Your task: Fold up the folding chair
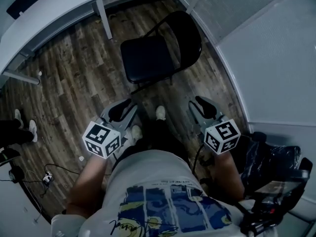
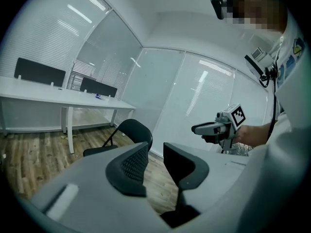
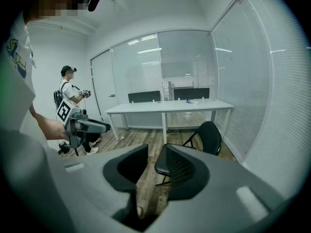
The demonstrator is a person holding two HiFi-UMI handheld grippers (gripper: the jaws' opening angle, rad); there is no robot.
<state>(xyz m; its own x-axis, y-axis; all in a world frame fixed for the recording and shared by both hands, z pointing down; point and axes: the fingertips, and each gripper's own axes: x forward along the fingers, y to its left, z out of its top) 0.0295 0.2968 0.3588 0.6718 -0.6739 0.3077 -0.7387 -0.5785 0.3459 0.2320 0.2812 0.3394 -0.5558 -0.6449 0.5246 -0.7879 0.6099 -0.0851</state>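
The chair (image 1: 158, 51) shows only in part. From above, its seat hides most of the legs, and in each gripper view a jaw covers part of the seat. A second person's feet (image 1: 24, 127) are cut off at the left edge. The chair is black and unfolded (seat flat, rounded back upright). It stands on the wood floor (image 1: 74, 83) by the glass wall, just past the desk (image 1: 59, 14), ahead of both grippers and well apart from them. The left gripper (image 1: 126, 111) and right gripper (image 1: 200, 108) both have their jaws parted, with nothing between them.
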